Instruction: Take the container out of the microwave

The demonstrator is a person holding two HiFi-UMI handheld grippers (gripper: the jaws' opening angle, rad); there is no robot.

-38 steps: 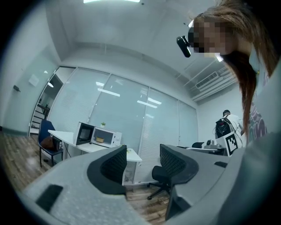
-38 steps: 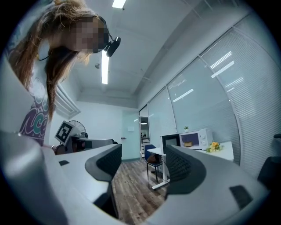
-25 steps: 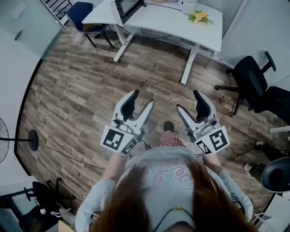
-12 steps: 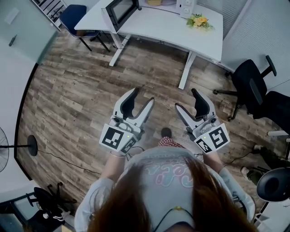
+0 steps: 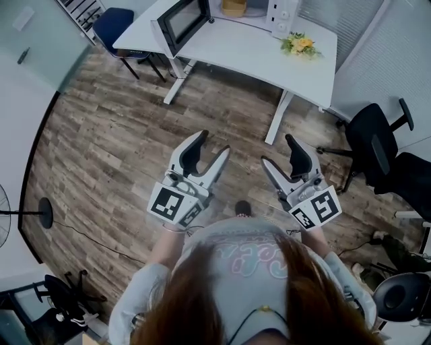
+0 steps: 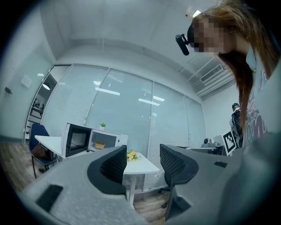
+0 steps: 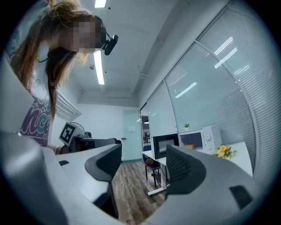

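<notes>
A white microwave (image 5: 269, 8) stands on a white table (image 5: 269, 57) at the far side of the room, its dark door (image 5: 178, 20) swung open. A small tan container (image 5: 234, 7) sits inside it; the container (image 6: 99, 145) also shows in the left gripper view and the container (image 7: 189, 145) in the right gripper view. My left gripper (image 5: 212, 145) and right gripper (image 5: 278, 151) are held level in front of the person, well short of the table. Both stand open with nothing between the jaws.
Yellow flowers (image 5: 301, 44) lie on the table right of the microwave. A blue chair (image 5: 111, 23) stands left of the table, black office chairs (image 5: 374, 128) to the right. A fan stand (image 5: 44, 209) is at the left. Wooden floor (image 5: 135, 128) lies between me and the table.
The table and microwave have slid lower into the head view and nearer, and the container has come into sight. Both grippers keep the same open pose.
</notes>
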